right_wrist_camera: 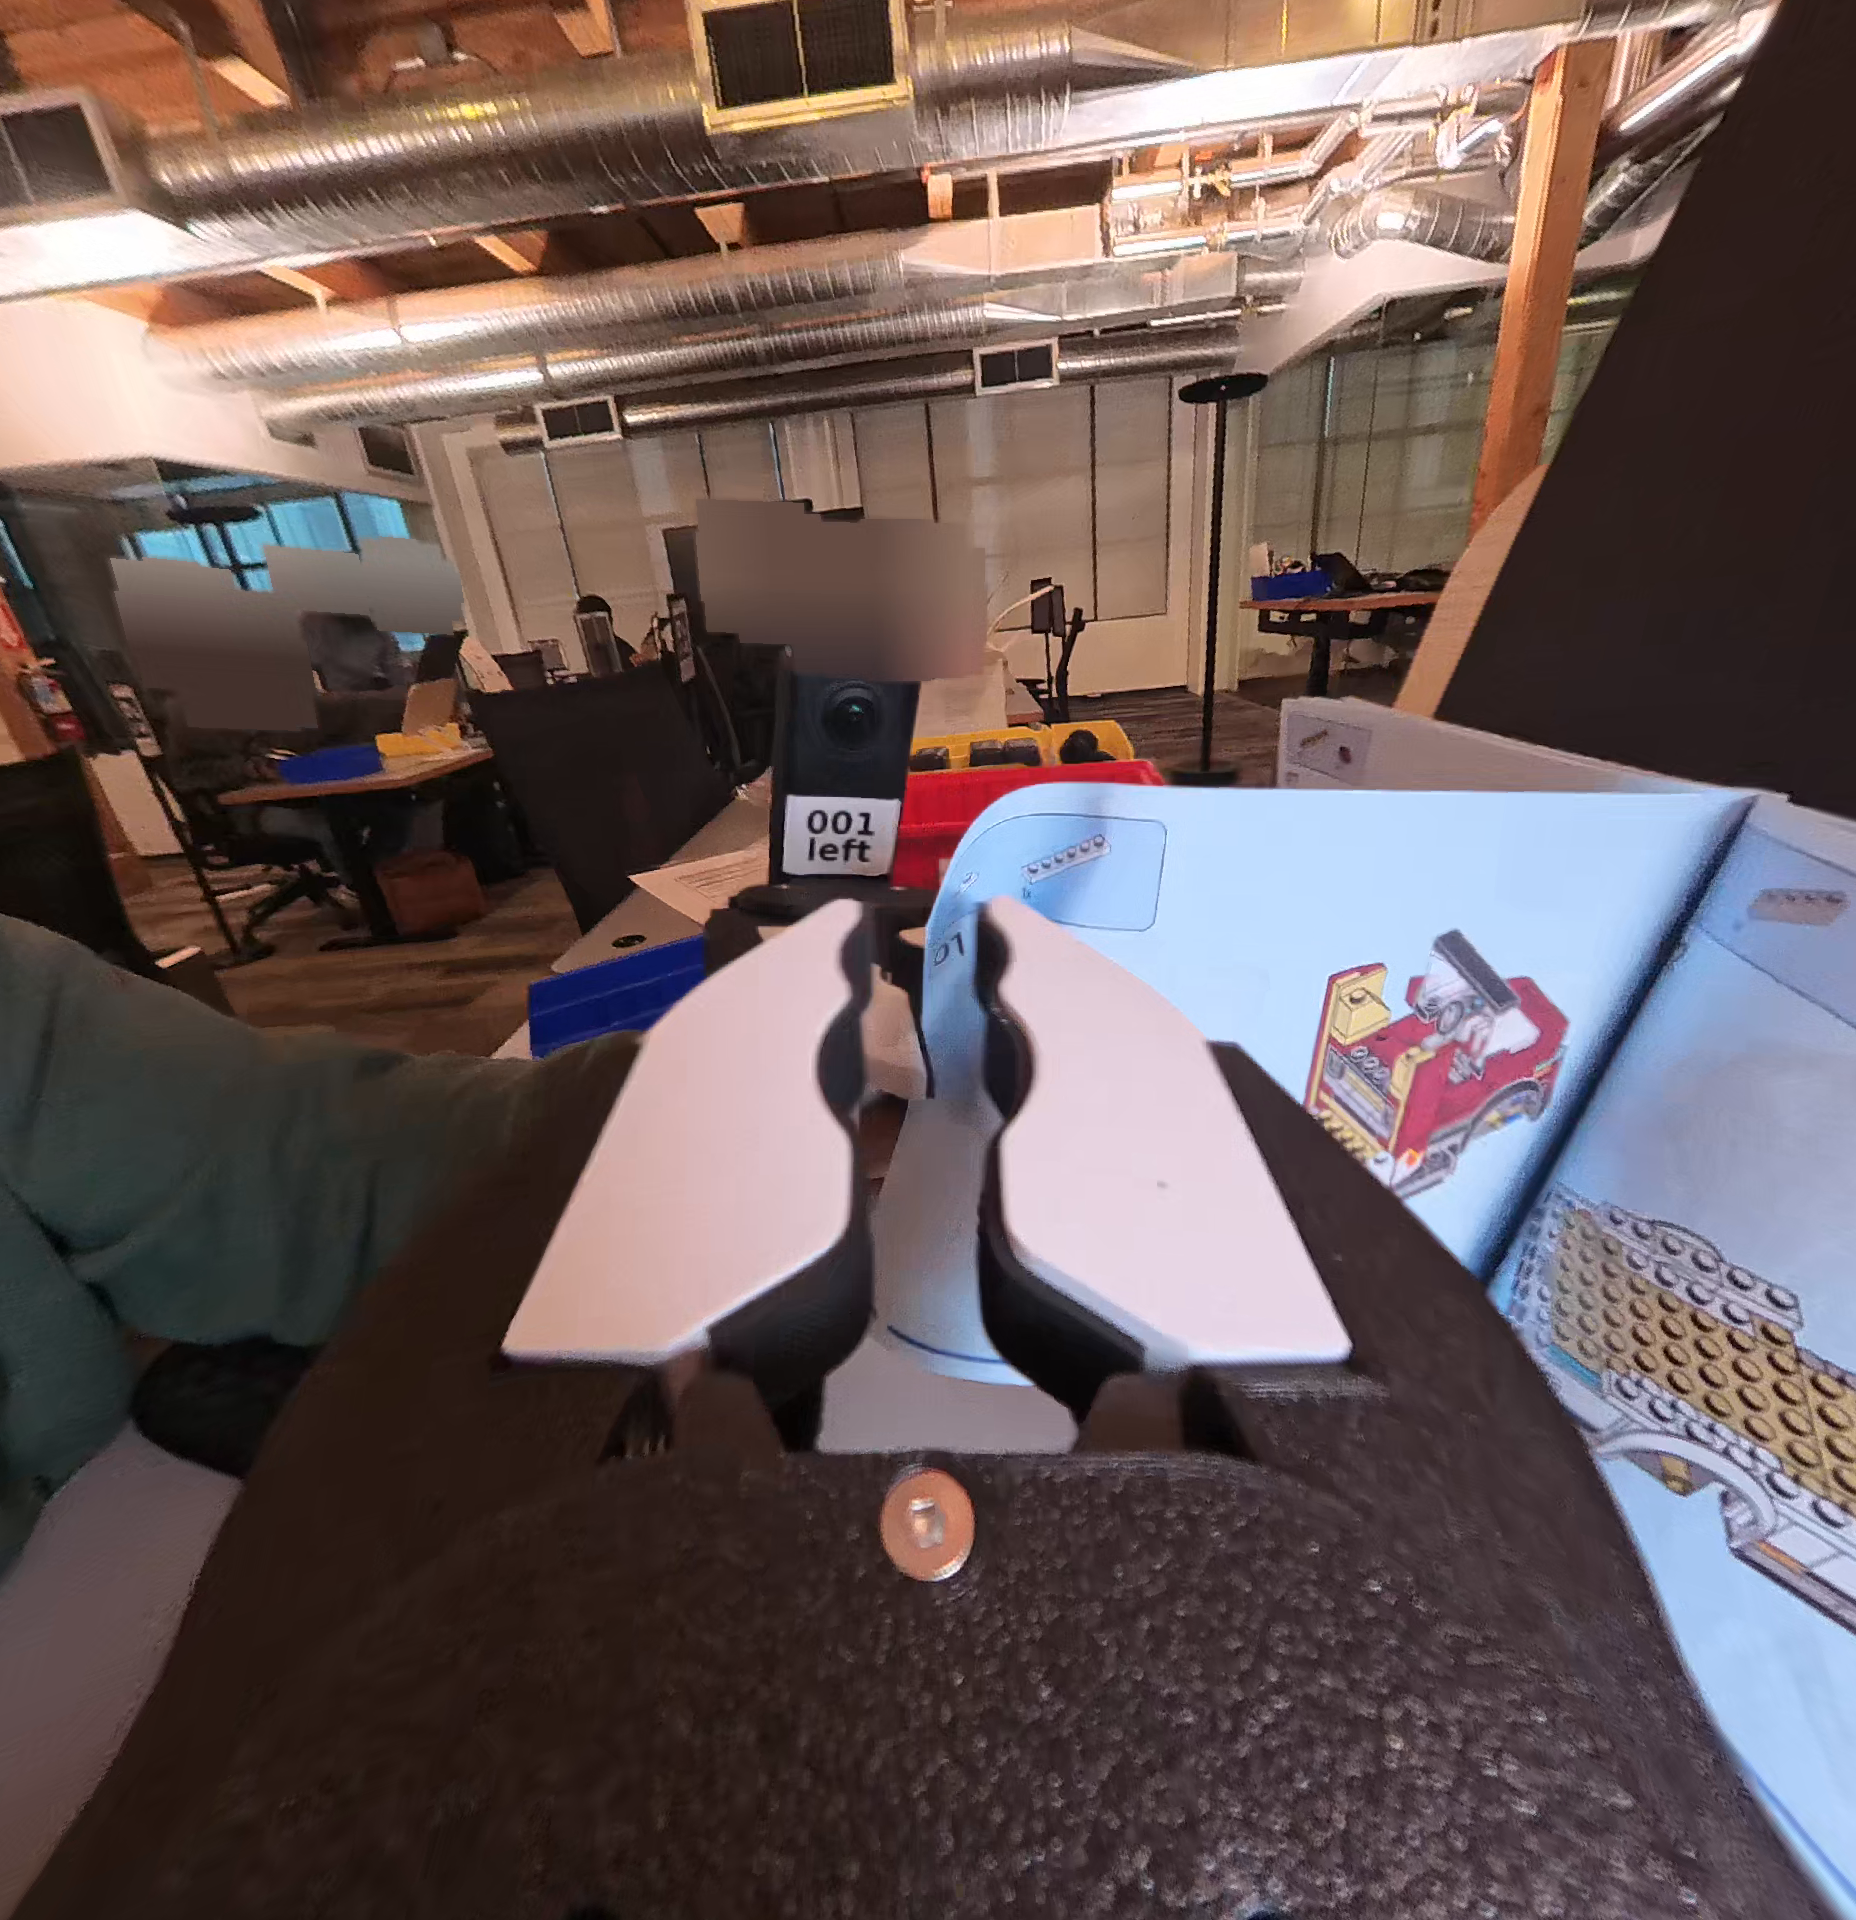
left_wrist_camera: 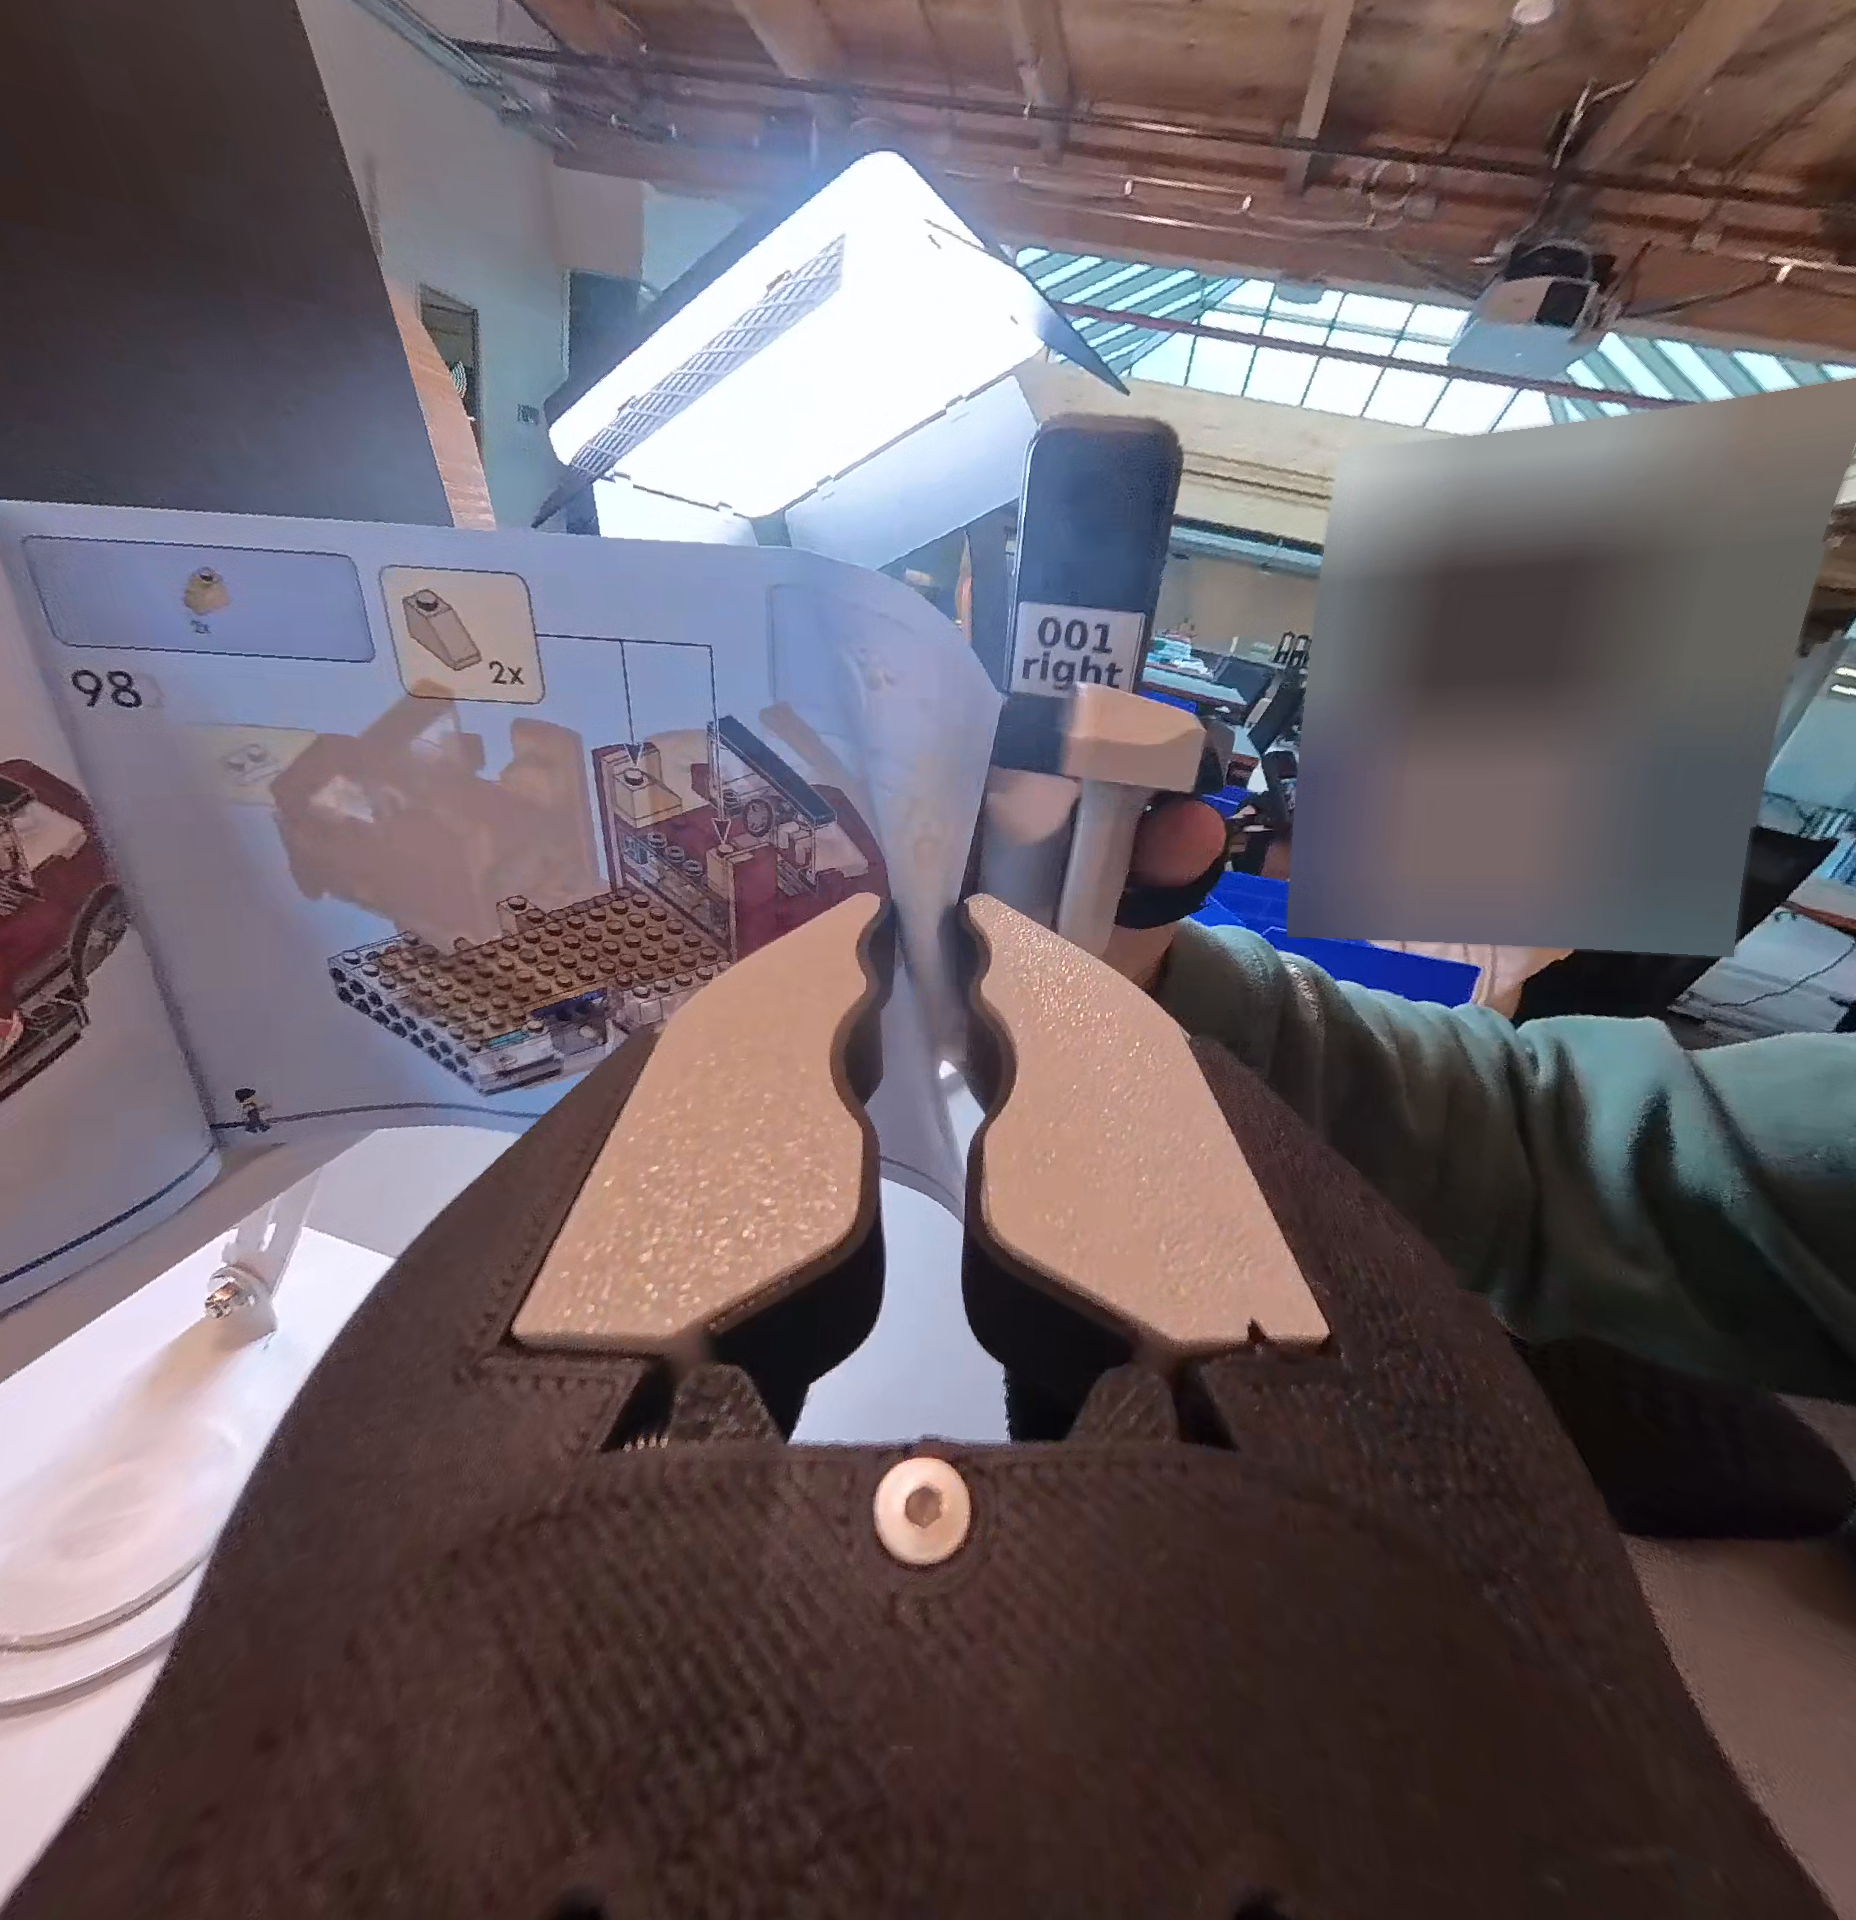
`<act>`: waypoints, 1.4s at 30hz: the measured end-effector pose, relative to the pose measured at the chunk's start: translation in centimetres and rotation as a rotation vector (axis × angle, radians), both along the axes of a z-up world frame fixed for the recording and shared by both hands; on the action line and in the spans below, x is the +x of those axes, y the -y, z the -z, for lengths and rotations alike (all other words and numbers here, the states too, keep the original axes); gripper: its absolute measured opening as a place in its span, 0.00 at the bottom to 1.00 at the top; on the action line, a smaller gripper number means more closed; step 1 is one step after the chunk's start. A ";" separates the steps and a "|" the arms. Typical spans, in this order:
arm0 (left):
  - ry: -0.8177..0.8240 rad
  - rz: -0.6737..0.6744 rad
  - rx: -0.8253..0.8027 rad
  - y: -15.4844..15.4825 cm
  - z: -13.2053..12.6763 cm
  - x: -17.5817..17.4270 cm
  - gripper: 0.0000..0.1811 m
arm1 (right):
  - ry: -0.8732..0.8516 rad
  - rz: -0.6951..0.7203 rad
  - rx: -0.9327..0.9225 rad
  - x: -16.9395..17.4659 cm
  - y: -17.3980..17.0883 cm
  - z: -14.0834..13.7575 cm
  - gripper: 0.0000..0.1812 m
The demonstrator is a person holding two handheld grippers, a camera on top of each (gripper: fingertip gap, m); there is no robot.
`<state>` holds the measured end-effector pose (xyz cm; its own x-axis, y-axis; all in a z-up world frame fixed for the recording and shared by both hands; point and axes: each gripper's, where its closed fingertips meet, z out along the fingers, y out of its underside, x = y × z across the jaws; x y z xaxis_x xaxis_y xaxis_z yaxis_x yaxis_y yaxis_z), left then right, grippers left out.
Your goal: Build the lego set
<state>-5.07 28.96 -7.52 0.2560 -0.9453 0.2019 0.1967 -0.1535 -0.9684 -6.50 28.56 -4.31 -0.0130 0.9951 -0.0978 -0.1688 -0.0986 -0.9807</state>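
Observation:
The open instruction booklet [left_wrist_camera: 384, 831] stands propped up at the left, showing drawings of a red car build. One of its pages [left_wrist_camera: 929, 748] curls out toward me, and my left gripper [left_wrist_camera: 927, 920] is closed to a narrow gap on that page's free edge. In the right wrist view the same light-blue page [right_wrist_camera: 1215, 935] curves in from the booklet [right_wrist_camera: 1734, 1195]. Its edge lies between the jaws of my right gripper [right_wrist_camera: 924, 914], against the right finger, with a gap to the left finger. The two grippers face each other closely. No loose bricks show.
A white stand [left_wrist_camera: 259, 1257] holds the booklet on a white table [left_wrist_camera: 72, 1507]. A bright light panel [left_wrist_camera: 799, 332] hangs above. A green sleeve [left_wrist_camera: 1526, 1143] reaches in from the right. Red [right_wrist_camera: 1007, 800] and blue [right_wrist_camera: 612, 987] bins sit beyond. A dark panel [right_wrist_camera: 1682, 468] stands behind the booklet. Between my right fingertips and the dark panel [right_wrist_camera: 1682, 468] there is roughly 25 centimeters.

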 end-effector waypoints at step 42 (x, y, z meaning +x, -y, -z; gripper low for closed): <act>0.102 0.074 -0.148 -2.3 -0.3 0.2 0.02 | 0.064 0.041 -0.032 1.8 -2.2 3.1 0.00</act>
<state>-4.84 31.25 -7.21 0.1575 -0.9189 0.3617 0.2759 -0.3107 -0.9096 -4.68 30.74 -7.43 0.0346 0.9911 -0.1288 -0.1106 -0.1243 -0.9861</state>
